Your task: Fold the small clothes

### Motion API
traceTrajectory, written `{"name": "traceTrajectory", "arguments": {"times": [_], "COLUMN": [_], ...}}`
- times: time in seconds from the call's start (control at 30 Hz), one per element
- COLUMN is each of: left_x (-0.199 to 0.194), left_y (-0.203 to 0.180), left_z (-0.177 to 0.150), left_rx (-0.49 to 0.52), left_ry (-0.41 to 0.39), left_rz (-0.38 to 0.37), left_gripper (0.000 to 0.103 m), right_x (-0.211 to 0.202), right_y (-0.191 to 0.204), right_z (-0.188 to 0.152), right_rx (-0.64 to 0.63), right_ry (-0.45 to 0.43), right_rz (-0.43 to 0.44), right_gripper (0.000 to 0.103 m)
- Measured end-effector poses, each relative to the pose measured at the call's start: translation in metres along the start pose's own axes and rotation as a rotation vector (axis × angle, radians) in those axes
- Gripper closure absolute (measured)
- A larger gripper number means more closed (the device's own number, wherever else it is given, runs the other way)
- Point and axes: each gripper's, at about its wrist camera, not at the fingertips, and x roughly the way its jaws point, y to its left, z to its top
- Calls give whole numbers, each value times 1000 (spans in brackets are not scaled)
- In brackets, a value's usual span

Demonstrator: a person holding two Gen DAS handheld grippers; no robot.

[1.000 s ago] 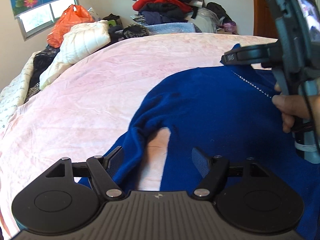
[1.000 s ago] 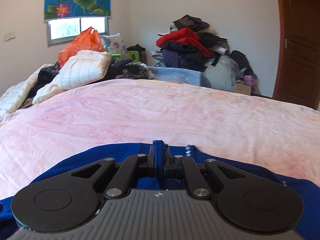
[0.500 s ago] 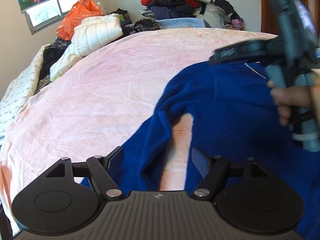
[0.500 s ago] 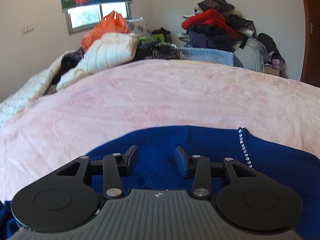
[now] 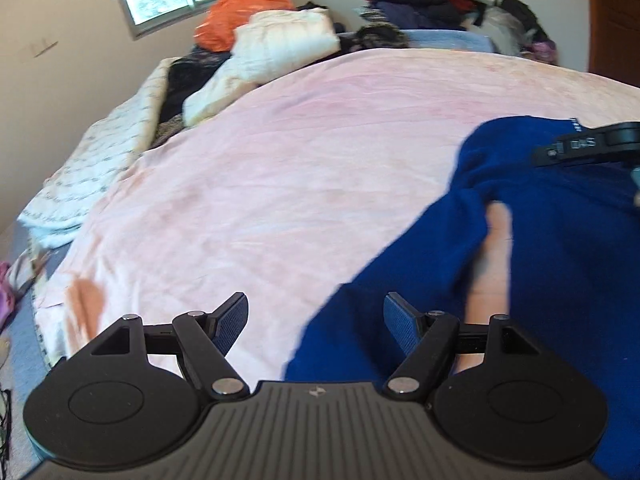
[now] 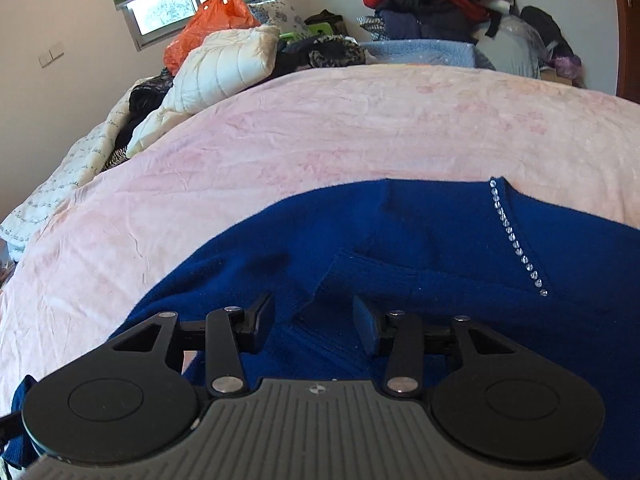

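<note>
A royal blue knit garment point(image 6: 420, 248) with a line of rhinestones point(image 6: 516, 240) lies on the pink bedspread point(image 6: 320, 128). In the left wrist view it point(image 5: 560, 248) fills the right side, one sleeve running down toward the camera. My left gripper point(image 5: 316, 320) is open and empty above the sleeve's left edge. My right gripper point(image 6: 314, 316) is open and empty just above a folded flap of the blue fabric. The right gripper's tip point(image 5: 580, 146) shows at the right edge of the left wrist view.
A white quilted jacket point(image 6: 224, 64) and an orange bag point(image 6: 208, 24) lie at the bed's far left. A heap of red and dark clothes point(image 6: 440, 0) is piled behind the bed. A brown door point(image 5: 612, 12) stands at the right.
My right gripper has let go of the blue fabric and opened, then drawn back. My left gripper has shifted left, staying open.
</note>
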Motion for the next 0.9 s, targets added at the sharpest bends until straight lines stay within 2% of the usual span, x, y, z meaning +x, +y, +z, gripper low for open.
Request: {"name": "traceTrajectory", "arguments": {"times": [0.13, 0.2, 0.27, 0.33, 0.37, 0.43, 0.5, 0.6, 0.63, 0.67, 0.73, 0.83, 0.87, 0.9], "left_x": [9, 12, 9, 6, 3, 1, 0, -5, -8, -12, -22, -37, -40, -42], "left_y": [62, 90, 113, 127, 129, 128, 122, 120, 126, 134, 154, 183, 190, 195], "left_z": [-9, -13, -16, -18, -17, -16, -15, -17, -18, -19, -19, -21, -21, -23], "left_rx": [-122, -208, -285, -342, -355, -350, -323, -307, -322, -348, -415, -486, -502, -518], "left_ry": [41, 65, 68, 63, 57, 49, 43, 24, 13, 1, -23, -61, -70, -84], "left_rz": [144, 207, 225, 218, 209, 187, 173, 188, 201, 216, 239, 260, 272, 285], "left_gripper": [28, 28, 28, 28, 28, 28, 28, 28, 28, 28, 28, 25, 23, 20], "right_x": [-31, -47, -60, -67, -69, -67, -58, -38, -29, -22, -19, -32, -38, -43], "right_y": [62, 97, 130, 159, 172, 193, 203, 196, 194, 199, 223, 237, 232, 225], "right_z": [-9, -21, -37, -53, -62, -78, -80, -75, -74, -72, -64, -43, -35, -30], "right_rx": [-340, -503, -626, -717, -767, -831, -746, -449, -368, -317, -308, -265, -238, -233], "right_ry": [-67, -69, -45, 28, 62, 107, 198, 324, 355, 364, 322, 185, 145, 108], "right_rz": [66, 175, 317, 455, 497, 494, 496, 627, 653, 672, 742, 929, 953, 923], "right_gripper": [51, 51, 52, 49, 48, 41, 41, 41, 46, 45, 46, 43, 40, 37]}}
